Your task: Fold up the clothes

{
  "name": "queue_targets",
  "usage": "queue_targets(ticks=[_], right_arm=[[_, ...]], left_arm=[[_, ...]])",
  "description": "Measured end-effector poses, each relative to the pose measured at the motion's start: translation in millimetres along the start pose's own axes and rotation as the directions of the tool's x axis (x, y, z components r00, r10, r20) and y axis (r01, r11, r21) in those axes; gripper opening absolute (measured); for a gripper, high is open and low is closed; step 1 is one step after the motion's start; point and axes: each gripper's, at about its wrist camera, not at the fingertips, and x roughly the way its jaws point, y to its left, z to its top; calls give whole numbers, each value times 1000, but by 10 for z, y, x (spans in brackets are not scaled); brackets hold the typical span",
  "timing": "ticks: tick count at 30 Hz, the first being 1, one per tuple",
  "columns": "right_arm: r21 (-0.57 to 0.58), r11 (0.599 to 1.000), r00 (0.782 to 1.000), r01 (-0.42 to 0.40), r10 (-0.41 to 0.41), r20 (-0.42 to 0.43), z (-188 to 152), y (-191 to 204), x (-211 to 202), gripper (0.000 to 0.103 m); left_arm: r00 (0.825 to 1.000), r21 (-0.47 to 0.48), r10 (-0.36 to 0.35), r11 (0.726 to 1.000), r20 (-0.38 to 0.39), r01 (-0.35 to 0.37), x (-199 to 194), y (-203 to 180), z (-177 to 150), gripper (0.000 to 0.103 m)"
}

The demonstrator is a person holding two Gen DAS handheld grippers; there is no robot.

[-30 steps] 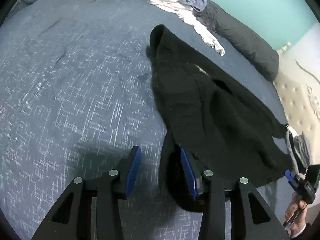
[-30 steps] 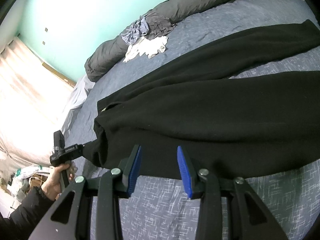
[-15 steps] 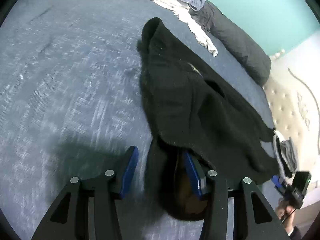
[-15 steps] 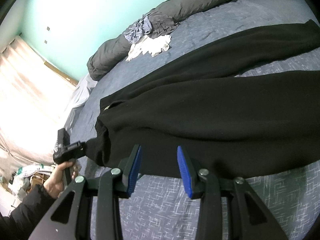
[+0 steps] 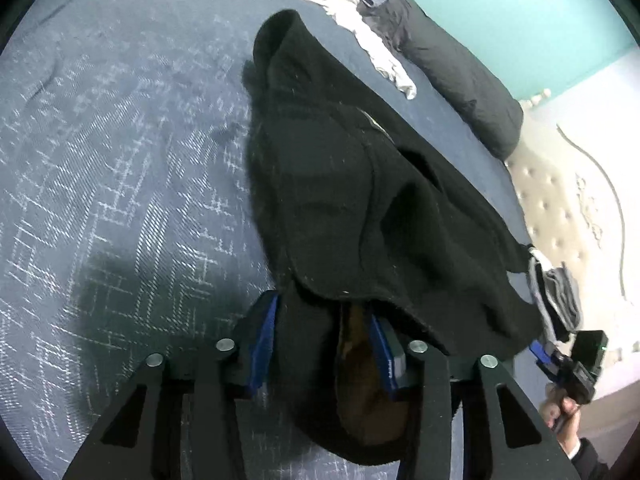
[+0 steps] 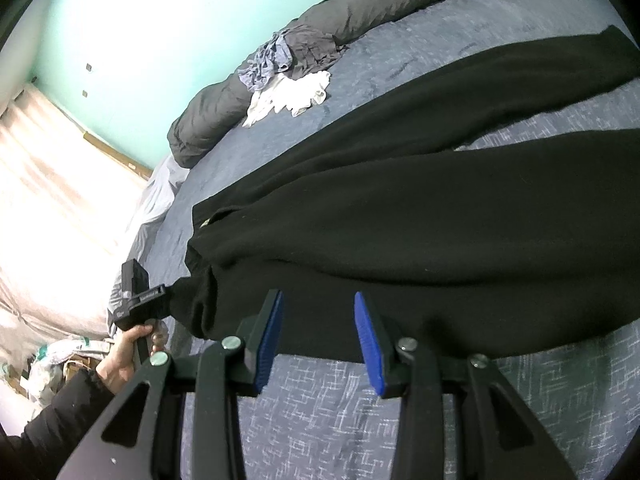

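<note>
your left tongs are closing around the black garment on the blue bed; your right tongs hang released, teal wall beyond.

The left gripper points steeply down at the bed, its jaws closing with a bunched fold of the black garment between the blue pads. The left hand, in a dark sleeve, grips its handle just off the bed's edge. The right gripper hangs over the bed, jaws apart, the garment's edge past its pads and unpinched. The right hand clasps its handle beside the bed.
</note>
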Motion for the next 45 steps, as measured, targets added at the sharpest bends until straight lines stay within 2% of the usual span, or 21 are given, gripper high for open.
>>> queue_targets(ticks=[1,3,4,5,11,17,20,26,31,34,35,36,38,43,45], right_arm=[[5,1000,1000,-1,1,-1,1,-2,13,37],[3,1000,1000,-4,4,-3,-4,12,25,37],[-1,1000,1000,-5,5,-4,-4,23,27,37],[-6,1000,1000,-5,5,-5,1,35,27,37],[-10,1000,1000,-6,6,-1,27,43,28,37],[-15,1000,1000,-13,13,5,42,76,-11,37],[-17,1000,1000,-16,16,9,60,94,-36,37],[-12,1000,1000,-20,20,14,76,78,-64,37],[-16,1000,1000,-8,8,5,62,48,-55,37],[-8,1000,1000,-4,4,8,78,15,-58,37],[-9,1000,1000,-2,2,9,82,15,-57,37],[-10,1000,1000,-2,3,9,85,24,-48,37],[-10,1000,1000,-6,6,8,86,49,-21,37],[-25,1000,1000,-17,17,-5,73,141,46,37],[-32,999,1000,-19,19,-12,65,159,71,37]], left_arm=[[1000,-4,-3,1000,-6,3,1,8,2,43],[1000,-3,0,1000,-14,0,-8,6,13,30],[1000,-3,-3,1000,-17,3,-12,4,19,10],[1000,-1,-2,1000,-18,2,-13,-4,25,4],[997,36,62,997,45,-64,-175,-166,85,2],[988,19,96,995,125,-99,-574,-130,253,2],[983,3,116,993,141,-117,-698,-57,351,2],[982,-36,146,989,119,-142,-736,228,269,2],[989,-77,138,988,53,-134,-461,396,148,4],[988,-50,151,987,38,-150,-414,346,158,12],[984,-22,176,984,37,-176,-409,309,192,19],[980,3,195,981,38,-195,-401,272,230,21],[979,30,201,979,46,-202,-394,227,305,36],[976,59,199,977,85,-204,-311,120,538,41],[975,85,210,973,71,-215,-207,103,614,41]])
